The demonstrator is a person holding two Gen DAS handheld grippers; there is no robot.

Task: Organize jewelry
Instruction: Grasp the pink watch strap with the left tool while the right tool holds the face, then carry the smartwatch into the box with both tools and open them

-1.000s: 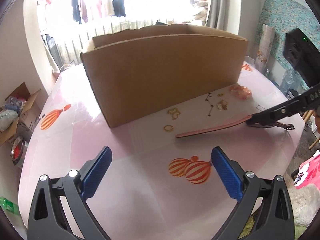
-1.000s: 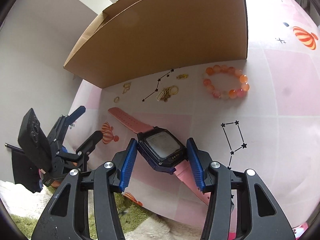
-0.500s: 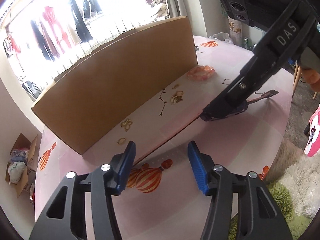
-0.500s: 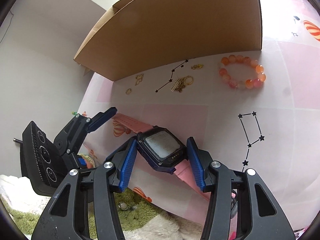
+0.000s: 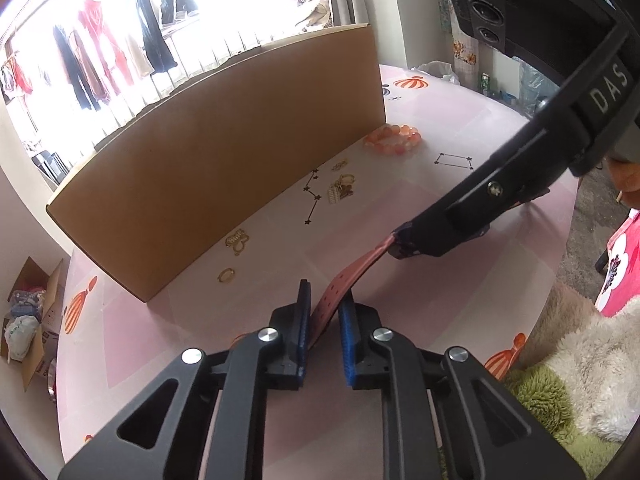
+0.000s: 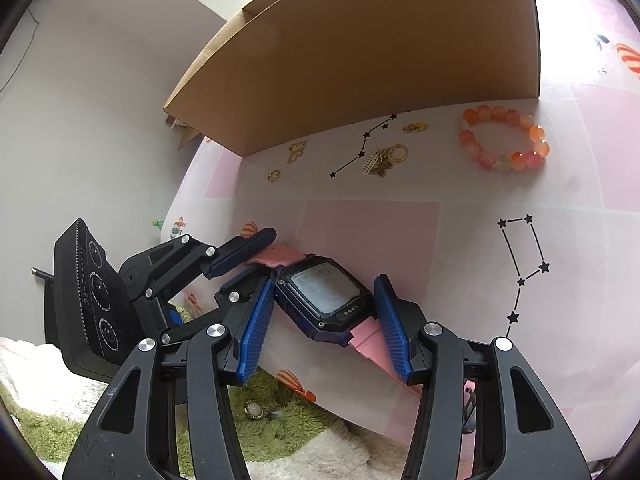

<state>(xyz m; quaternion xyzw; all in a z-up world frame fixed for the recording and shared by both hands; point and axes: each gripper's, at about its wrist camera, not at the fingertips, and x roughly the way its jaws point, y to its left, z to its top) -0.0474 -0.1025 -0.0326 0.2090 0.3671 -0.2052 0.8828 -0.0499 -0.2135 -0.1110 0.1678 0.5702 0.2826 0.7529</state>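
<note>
Since a second ago our left gripper (image 5: 325, 308) has slid over to the free end of the watch's pink strap (image 5: 340, 284), and its jaws have just been closing from wide open down to a narrow gap with that strap end between them. Looks like the blue pads are on it, though contact on both sides is hard to confirm.

Our right gripper (image 6: 324, 320) sits about halfway open around the watch (image 6: 324, 300), blue pads flanking the dark case. It seems to be holding it, but there's a sliver of gap on the right side, so we can't say for sure.

The watch is near the front edge of the table (image 6: 540, 208), strap running off to the left. A green and white rug (image 6: 280, 432) shows right below that edge.

Behind it, a tall cardboard box (image 6: 380, 60) walls off the back. Along its base lie a few small gold pieces (image 6: 384, 160) and an orange bead bracelet (image 6: 504, 140), well apart from the watch. A bare strip of tablecloth lies between the watch and those pieces.
</note>
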